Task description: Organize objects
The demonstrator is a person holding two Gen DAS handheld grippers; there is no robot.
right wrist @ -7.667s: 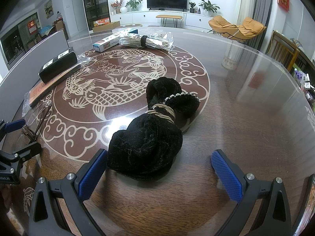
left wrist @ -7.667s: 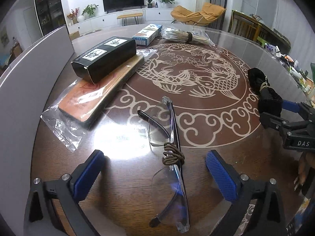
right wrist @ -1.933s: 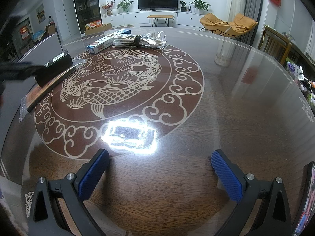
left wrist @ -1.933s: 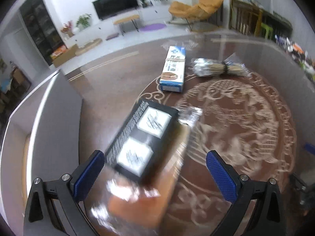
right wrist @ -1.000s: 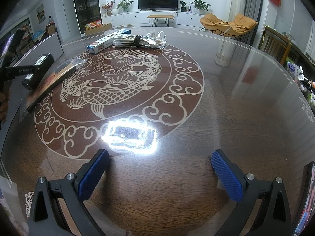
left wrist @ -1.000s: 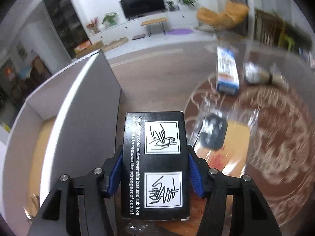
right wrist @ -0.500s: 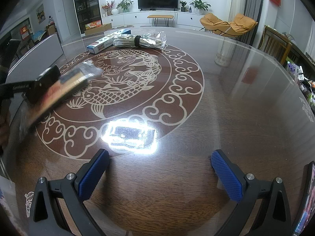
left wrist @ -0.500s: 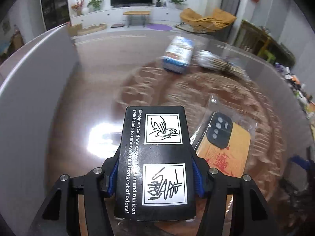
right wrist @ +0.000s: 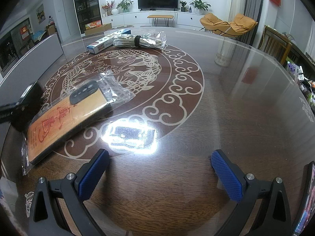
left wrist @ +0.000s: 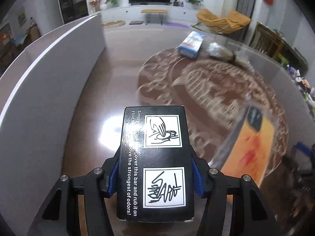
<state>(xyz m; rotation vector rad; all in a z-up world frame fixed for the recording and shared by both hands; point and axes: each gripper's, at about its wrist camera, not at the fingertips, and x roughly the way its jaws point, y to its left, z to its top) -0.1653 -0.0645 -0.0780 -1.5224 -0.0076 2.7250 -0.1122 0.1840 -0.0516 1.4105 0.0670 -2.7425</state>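
The black box (left wrist: 155, 163) was lying on the orange phone case a while ago. Now the left gripper (left wrist: 155, 174) has its jaws tight on the box, up off the surface (right wrist: 226, 98) near its left edge. The bagged orange phone case (right wrist: 67, 118) lies alone just beside it. The right gripper (right wrist: 160, 174) hangs with jaws wide and empty. A blue box (right wrist: 108, 41) and a tied bundle (right wrist: 139, 40) lie at the far edge.

Right gripper (right wrist: 159, 174) hung wide open over the bare table (right wrist: 226, 102); bagged phone case (right wrist: 67, 118) lay left; blue box (right wrist: 107, 41) and bundle (right wrist: 138, 40) far back.
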